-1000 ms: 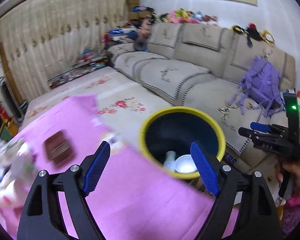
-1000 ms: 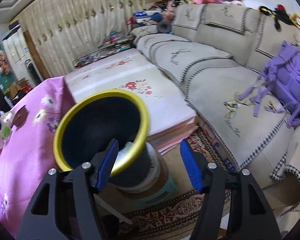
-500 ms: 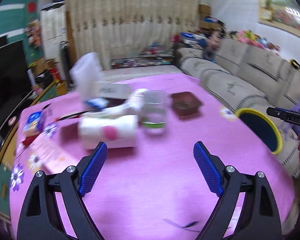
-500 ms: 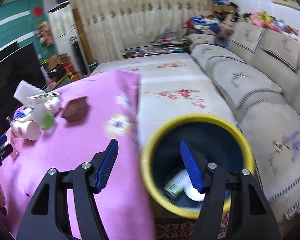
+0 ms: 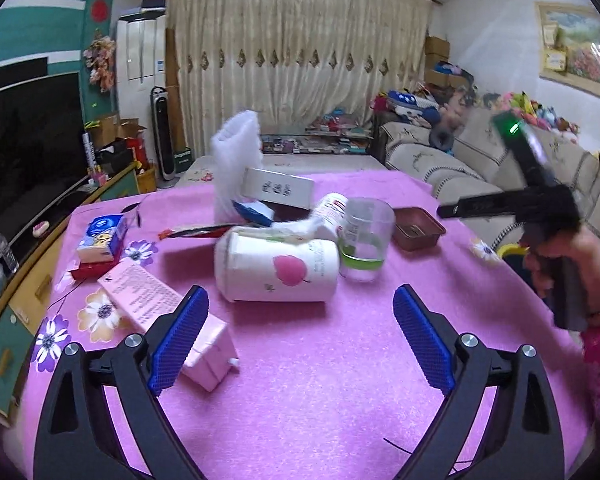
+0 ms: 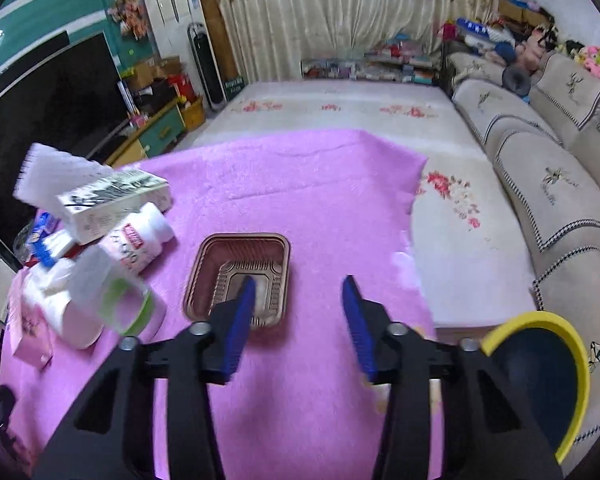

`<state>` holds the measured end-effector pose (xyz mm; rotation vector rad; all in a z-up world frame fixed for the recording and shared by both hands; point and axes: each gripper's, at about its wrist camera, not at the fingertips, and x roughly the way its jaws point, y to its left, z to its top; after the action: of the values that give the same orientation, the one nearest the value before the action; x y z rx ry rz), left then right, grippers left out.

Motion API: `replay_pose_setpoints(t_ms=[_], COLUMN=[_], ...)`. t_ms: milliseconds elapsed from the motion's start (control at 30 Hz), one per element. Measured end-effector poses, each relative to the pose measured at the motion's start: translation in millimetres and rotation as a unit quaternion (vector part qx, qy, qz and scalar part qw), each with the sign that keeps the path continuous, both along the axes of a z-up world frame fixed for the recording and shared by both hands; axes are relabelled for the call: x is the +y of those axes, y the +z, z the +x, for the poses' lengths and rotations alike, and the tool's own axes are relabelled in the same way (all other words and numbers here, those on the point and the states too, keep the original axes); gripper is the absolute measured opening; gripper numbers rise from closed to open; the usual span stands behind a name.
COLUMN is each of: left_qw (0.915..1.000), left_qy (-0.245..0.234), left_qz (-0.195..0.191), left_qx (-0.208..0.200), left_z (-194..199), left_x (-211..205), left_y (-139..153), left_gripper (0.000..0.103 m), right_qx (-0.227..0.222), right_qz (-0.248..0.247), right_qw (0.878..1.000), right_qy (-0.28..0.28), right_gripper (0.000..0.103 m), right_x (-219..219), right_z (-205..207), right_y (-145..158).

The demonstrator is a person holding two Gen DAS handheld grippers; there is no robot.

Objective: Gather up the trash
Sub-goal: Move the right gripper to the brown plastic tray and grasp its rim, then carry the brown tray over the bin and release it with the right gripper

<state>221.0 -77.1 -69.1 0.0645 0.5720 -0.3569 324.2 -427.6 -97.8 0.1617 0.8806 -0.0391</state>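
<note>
While both claws hang empty over the pink-covered desk [image 5: 320, 380], the trash sits ahead of them in a loose heap. The left claw [image 5: 300, 336] has its jaws spread wide, having just been opening, with nothing between them; straight ahead of it lies a white jar [image 5: 276, 272] on its side, and just beyond that to the right stands a clear cup [image 5: 364, 240]. To its left a pink box [image 5: 160, 312] lies flat by the finger. The right claw [image 6: 298, 320] has just been narrowing, its jaws partly apart and empty; the brown tray [image 6: 240, 276] lies just ahead, its near edge under the left pad.

I'd judge the tray to be thin, light plastic that flexes; a pinch over one rim wall should lift it, though a hard squeeze could buckle it. The jar looks stiff, smooth and apt to roll, so it wants a grip across its body. The cup looks brittle and slippery. The yellow-rimmed bin [image 6: 540, 380] waits low to the right of the right claw, off the desk edge.
</note>
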Motion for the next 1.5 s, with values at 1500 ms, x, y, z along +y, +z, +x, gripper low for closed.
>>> replay_pose_setpoints(t_ms=[1500], left_qw=[0.9999], left_qy=[0.007], left_qz=[0.007], left_qx=[-0.01], left_z=[-5], left_x=[-4], left_y=[-8], left_gripper=[0.092], right_qx=[-0.006], right_qz=[0.022], right_qw=[0.977], right_qy=[-0.213], right_gripper=[0.005], right_x=[-145], right_z=[-179], right_y=[-40])
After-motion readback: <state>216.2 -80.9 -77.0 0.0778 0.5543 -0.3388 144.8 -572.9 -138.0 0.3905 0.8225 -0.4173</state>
